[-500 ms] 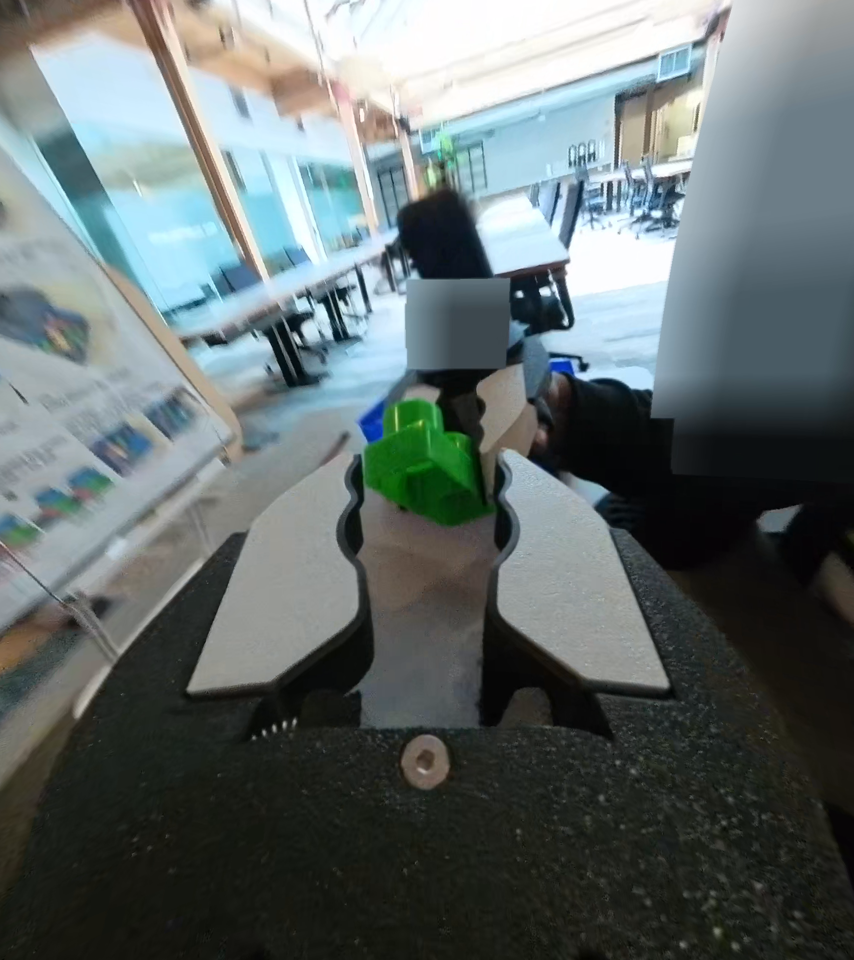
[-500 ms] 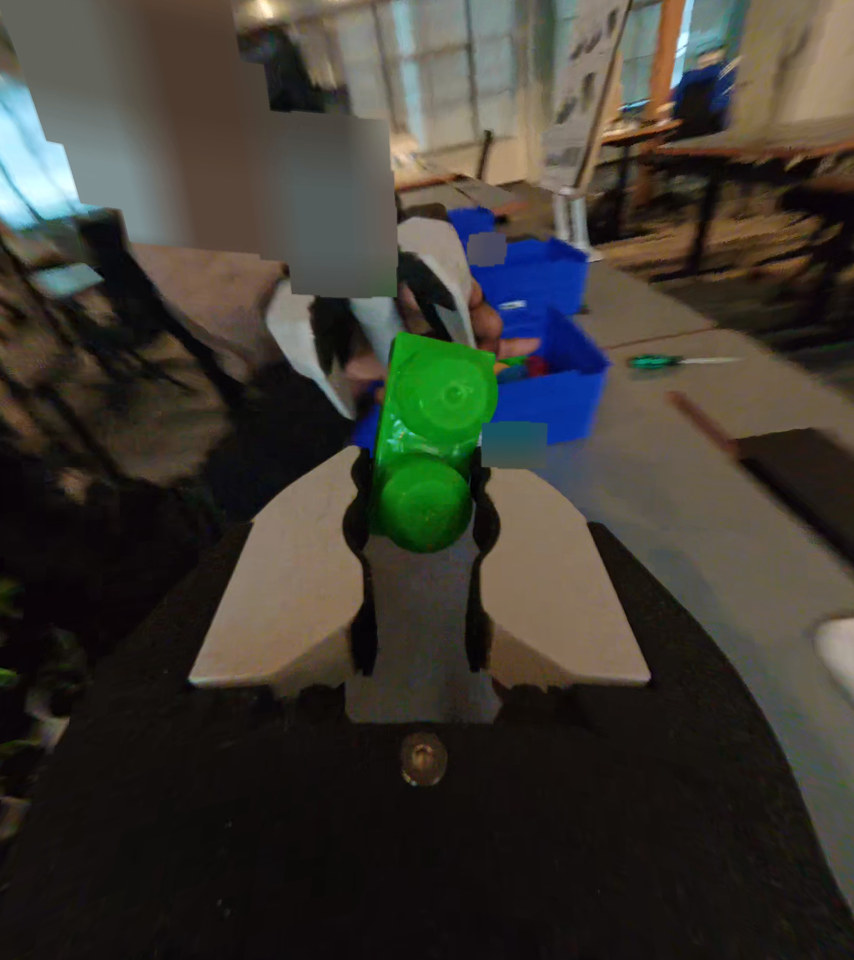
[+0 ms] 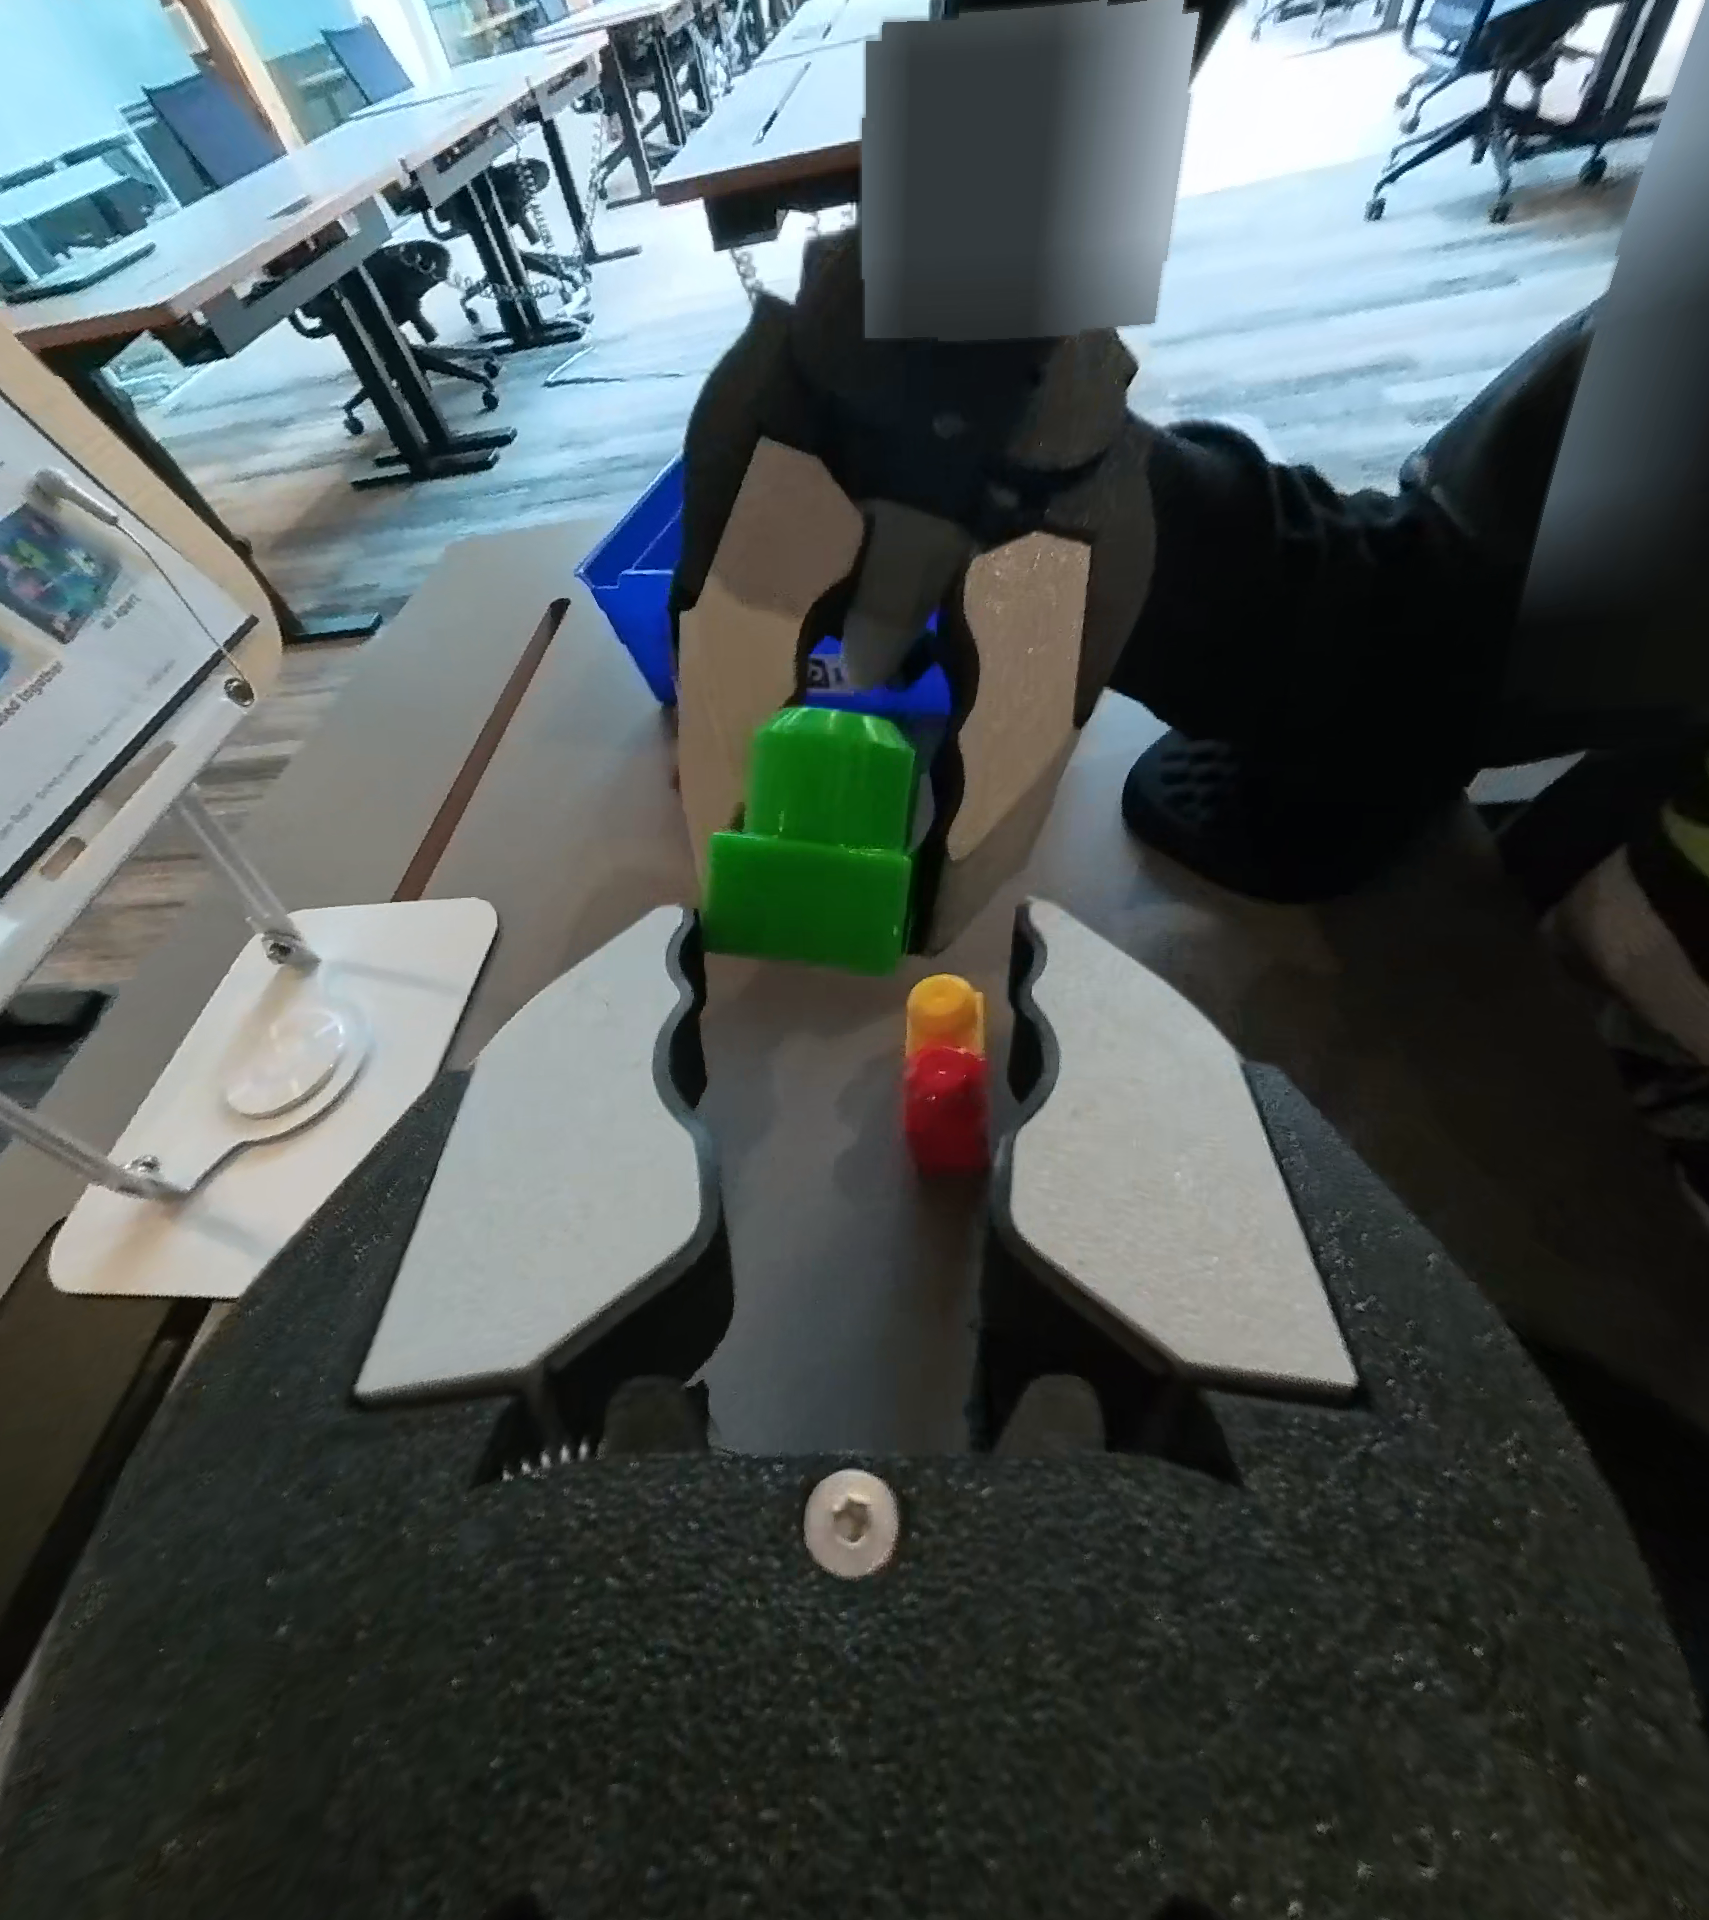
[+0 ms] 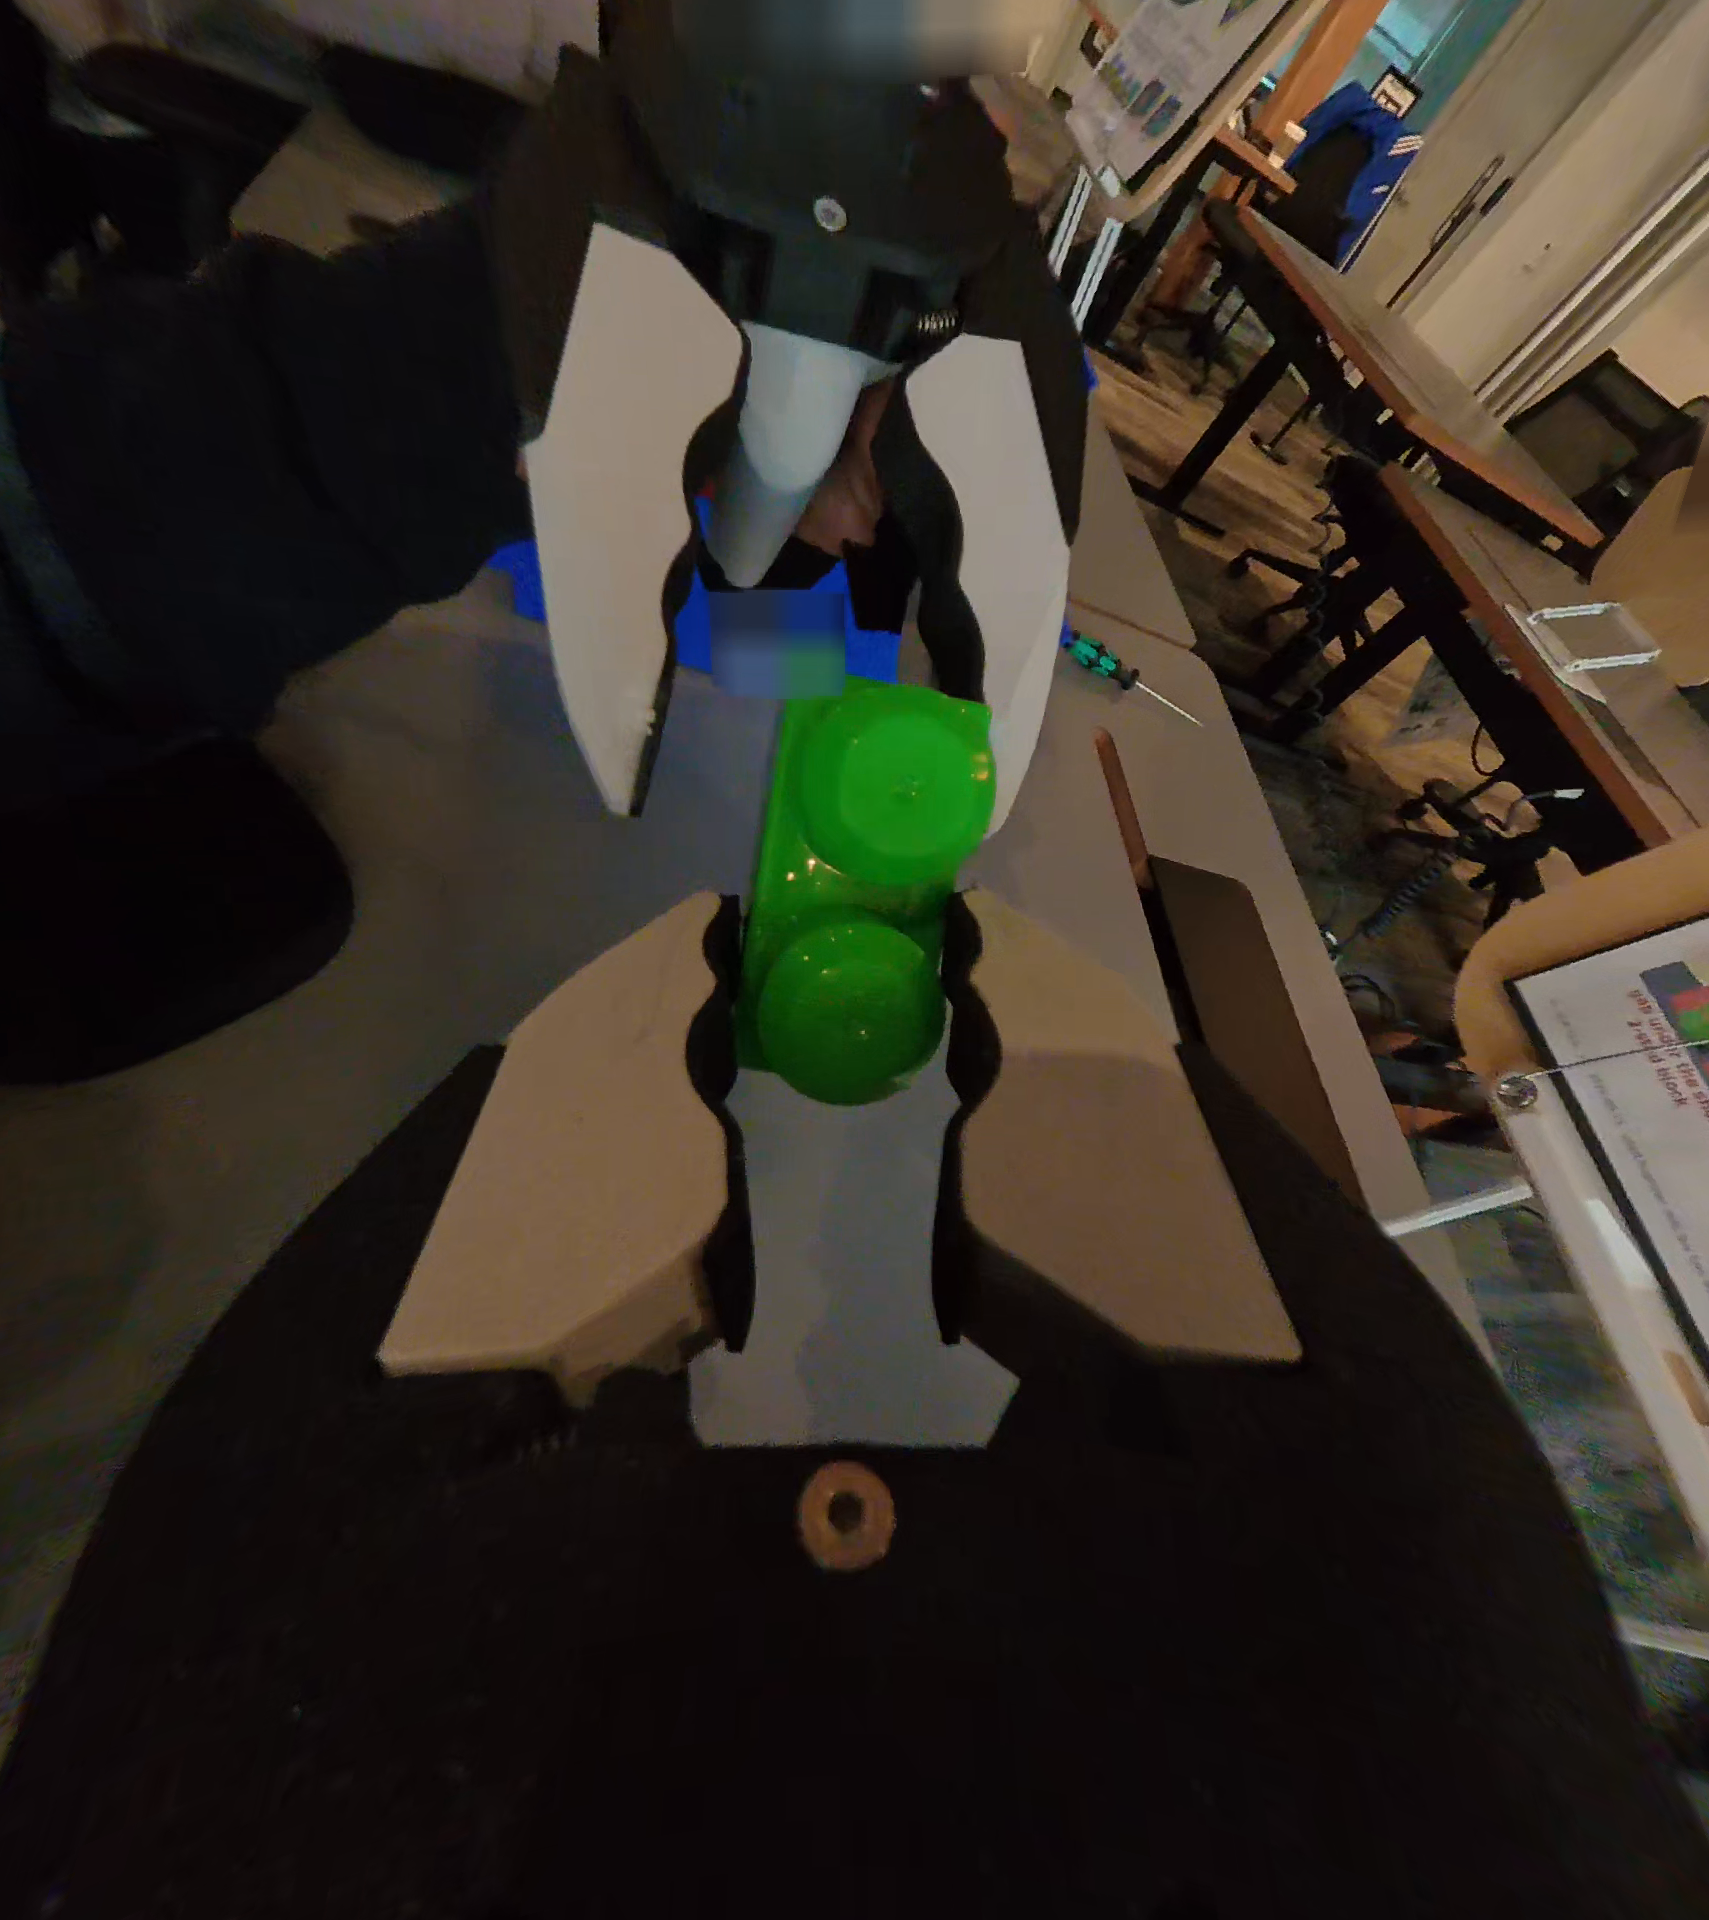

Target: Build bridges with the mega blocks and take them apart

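Note:
A green two-stud mega block (image 4: 865, 831) is clamped between the fingers of my right gripper (image 4: 839, 920), which is shut on its near stud. In the left wrist view the right gripper (image 3: 824, 914) comes in from the far side and holds the green block (image 3: 808, 883) above the grey table (image 3: 559, 831). My left gripper (image 3: 857, 935) is open and empty, its tips just short of the block. In the right wrist view the left gripper (image 4: 808, 795) stands open around the block's far end. A small red block (image 3: 945, 1112) and a yellow block (image 3: 945, 1013) sit on the table below.
Blue bins (image 3: 632, 592) stand at the back of the table. An instruction sheet in a clear stand (image 3: 50, 644) on a white base plate (image 3: 393, 997) is at the left. A screwdriver (image 4: 1104, 665) lies on the table. A person's dark sleeve (image 3: 1276, 644) rests at the right. Left and right tips are no more than a few centimetres apart.
My left gripper has opened and let go of the green block, which stays in the right gripper. Both views have tipped down towards the table, bringing the red and yellow blocks into sight.

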